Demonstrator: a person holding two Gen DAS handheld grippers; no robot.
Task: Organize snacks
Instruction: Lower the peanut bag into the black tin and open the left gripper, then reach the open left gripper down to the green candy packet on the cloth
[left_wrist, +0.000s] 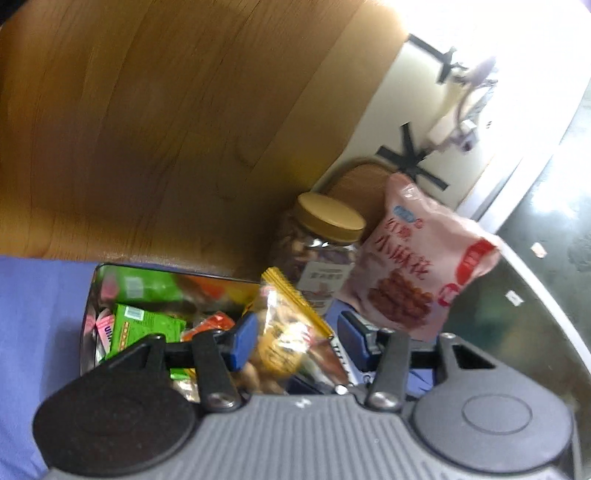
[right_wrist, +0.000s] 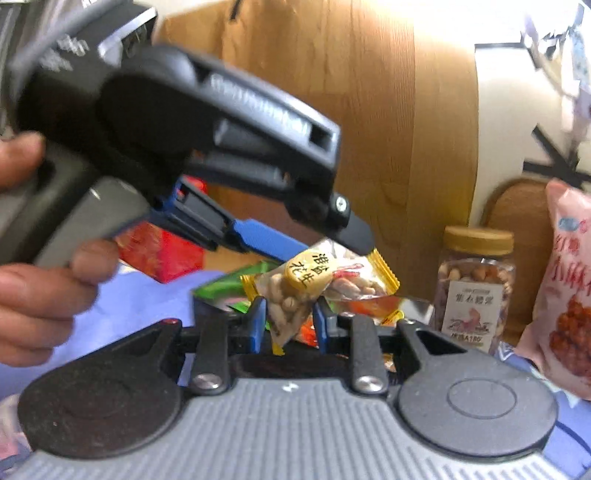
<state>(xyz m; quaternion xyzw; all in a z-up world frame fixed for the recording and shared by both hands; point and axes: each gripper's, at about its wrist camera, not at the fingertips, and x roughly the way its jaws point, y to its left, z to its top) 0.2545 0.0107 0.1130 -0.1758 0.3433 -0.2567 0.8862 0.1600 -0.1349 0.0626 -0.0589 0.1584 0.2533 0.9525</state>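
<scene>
From my left, the metal tin (left_wrist: 90, 295) sits on the purple-covered worktop (left_wrist: 33, 302), already crowded with a green packet (left_wrist: 147, 325) and other wrapped snacks. My left claw (left_wrist: 295, 338) hangs over its right end with the pads spread; the peanut packet (left_wrist: 291, 332) lies between them, but I can't tell whether the left pad (left_wrist: 245, 334) touches it, and the right pad stands clear. In the right wrist view, my right claw (right_wrist: 288, 323) has the same peanut packet (right_wrist: 321, 291) by its lower corner, though whether the pads truly pinch it I cannot tell. The left claw (right_wrist: 321, 240) comes in from above, its tips at the packet's top.

My worry is the handover: a corner hold on slick film is weak, so if one claw lets go before the other has closed, the packet may swing or drop, likely onto the heaped tin and off its edge. Squeezing hard could crush the peanuts. Further right, the nut jar (left_wrist: 321, 247) and the pink bag (left_wrist: 417, 266) stand close by; the bag leans and a careless sweep could topple it.
</scene>
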